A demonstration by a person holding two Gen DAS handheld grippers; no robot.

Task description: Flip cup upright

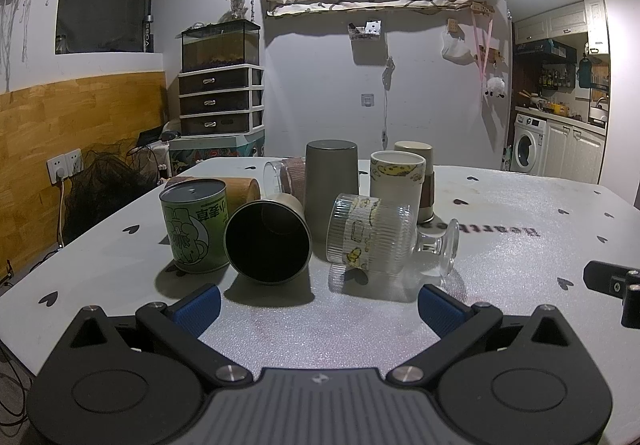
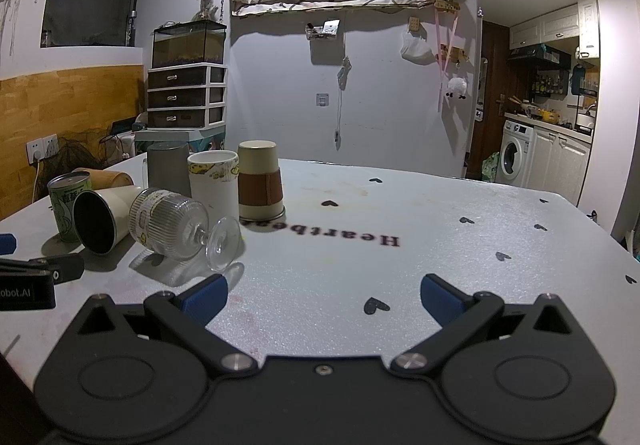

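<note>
A ribbed clear glass goblet (image 1: 376, 241) lies on its side on the white table (image 1: 520, 245), foot to the right. A cream cup with a dark inside (image 1: 268, 241) lies on its side, mouth towards me. The goblet (image 2: 172, 225) and the cream cup (image 2: 102, 219) also show in the right wrist view. My left gripper (image 1: 318, 305) is open and empty just in front of them. My right gripper (image 2: 324, 295) is open and empty, to the right of the goblet.
A green can (image 1: 196, 229), an upside-down grey cup (image 1: 331, 189), an upright white cup (image 1: 396, 181), an upside-down sleeved paper cup (image 2: 259, 181), a wooden cup (image 1: 240, 189) and a glass (image 1: 282, 175) on their sides crowd behind. The right gripper's edge (image 1: 616, 285) shows at right.
</note>
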